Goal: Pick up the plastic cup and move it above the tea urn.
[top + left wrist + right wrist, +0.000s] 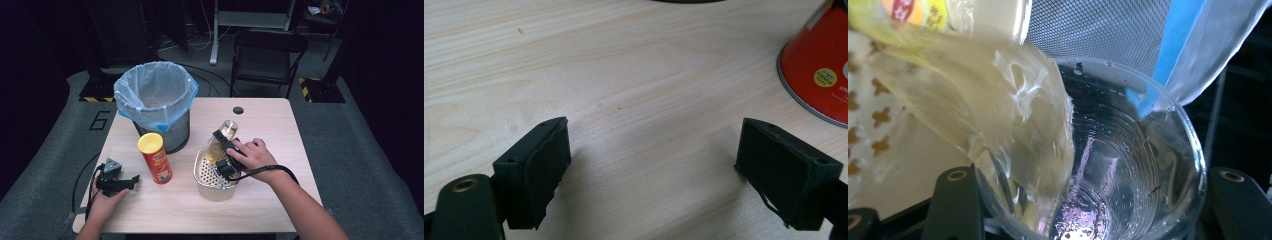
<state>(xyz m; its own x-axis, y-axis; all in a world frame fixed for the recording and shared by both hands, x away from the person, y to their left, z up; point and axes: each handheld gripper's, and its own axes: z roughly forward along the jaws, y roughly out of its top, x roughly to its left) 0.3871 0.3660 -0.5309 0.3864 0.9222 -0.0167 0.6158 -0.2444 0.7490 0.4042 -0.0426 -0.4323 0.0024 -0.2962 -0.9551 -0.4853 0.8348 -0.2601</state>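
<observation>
— Clear plastic cup [1128, 165], clamped in the right gripper [226, 152], sits tipped over the strainer bowl [202, 172] at four o'clock from the bin [155, 95].
— Done?
— Seems mostly emptied; binning remains. Left gripper [125, 181] rests, jaws apart.

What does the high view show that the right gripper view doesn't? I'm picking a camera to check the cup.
High view: the chip can, the metal strainer and the open left gripper. Right gripper view: the clear cup, ribbed inside, with crumpled clear plastic in it. Both: the right gripper shut on the cup, and the bagged mesh bin.
</observation>
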